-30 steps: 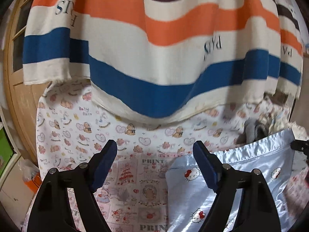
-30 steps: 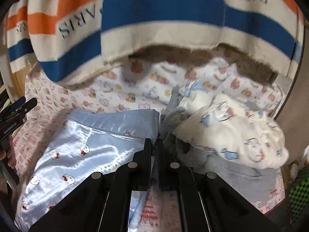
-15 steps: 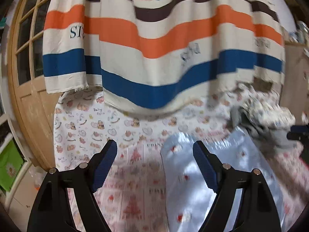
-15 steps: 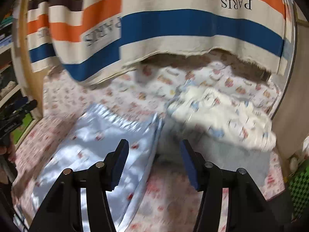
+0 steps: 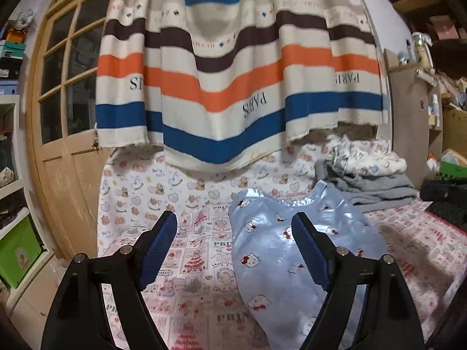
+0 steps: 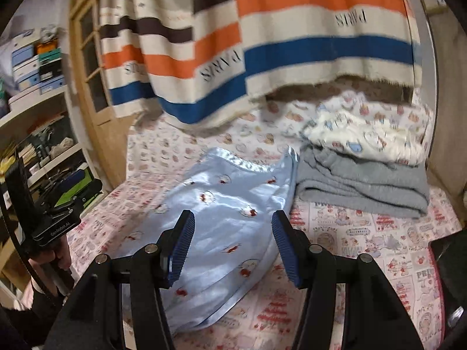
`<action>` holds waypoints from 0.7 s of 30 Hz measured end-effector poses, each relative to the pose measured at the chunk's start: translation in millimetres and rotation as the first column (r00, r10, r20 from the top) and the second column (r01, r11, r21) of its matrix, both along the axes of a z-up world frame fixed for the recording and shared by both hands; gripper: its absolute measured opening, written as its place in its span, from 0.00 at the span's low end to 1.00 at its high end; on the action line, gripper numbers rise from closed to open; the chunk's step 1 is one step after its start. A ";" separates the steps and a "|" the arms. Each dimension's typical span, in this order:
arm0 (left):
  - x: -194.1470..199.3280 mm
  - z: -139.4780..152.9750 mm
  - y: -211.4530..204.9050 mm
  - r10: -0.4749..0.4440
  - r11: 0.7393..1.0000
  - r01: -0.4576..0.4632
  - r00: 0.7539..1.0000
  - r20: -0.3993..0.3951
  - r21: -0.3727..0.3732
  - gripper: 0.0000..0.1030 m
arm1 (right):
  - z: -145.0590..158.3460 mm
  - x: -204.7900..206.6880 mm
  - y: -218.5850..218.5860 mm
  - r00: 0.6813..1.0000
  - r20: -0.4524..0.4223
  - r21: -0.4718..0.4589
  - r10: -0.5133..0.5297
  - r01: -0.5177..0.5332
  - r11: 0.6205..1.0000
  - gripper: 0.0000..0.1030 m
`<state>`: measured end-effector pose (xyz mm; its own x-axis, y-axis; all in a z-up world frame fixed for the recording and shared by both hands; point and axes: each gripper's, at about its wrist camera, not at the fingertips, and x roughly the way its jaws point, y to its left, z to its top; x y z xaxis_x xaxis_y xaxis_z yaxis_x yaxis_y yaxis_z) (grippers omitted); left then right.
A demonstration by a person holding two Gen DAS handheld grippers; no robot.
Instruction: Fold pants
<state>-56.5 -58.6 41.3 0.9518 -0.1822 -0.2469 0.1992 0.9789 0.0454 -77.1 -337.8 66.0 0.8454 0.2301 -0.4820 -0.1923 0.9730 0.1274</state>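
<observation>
The shiny blue pants (image 6: 221,227) lie folded on the printed bed sheet (image 6: 364,242), just ahead of the right gripper (image 6: 233,245) — its jaws stand apart with nothing between them. The left gripper (image 5: 233,250) is also wide apart and empty; the pants (image 5: 292,250) are ahead of its right finger. A grey folded garment (image 6: 362,183) lies beyond the pants, touching them.

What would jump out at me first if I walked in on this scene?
Probably the big striped blanket hanging at the back, with orange, blue and brown bands. Below it, shiny light-blue pants with cartoon cats lie on the patterned bed sheet. Beside them sits a pile of folded clothes, grey under white.
</observation>
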 end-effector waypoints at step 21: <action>17.4 -14.2 -1.5 0.021 1.000 -0.022 0.998 -0.056 -0.013 0.77 | -21.8 14.6 -0.4 0.998 0.037 -0.045 -0.048 0.049 0.998 0.55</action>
<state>-39.1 -60.2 27.1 0.9403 -0.1653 -0.2974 0.1797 0.9835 0.0216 -62.5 -338.2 44.2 0.8719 0.1668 -0.4603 -0.1482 0.9860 0.0766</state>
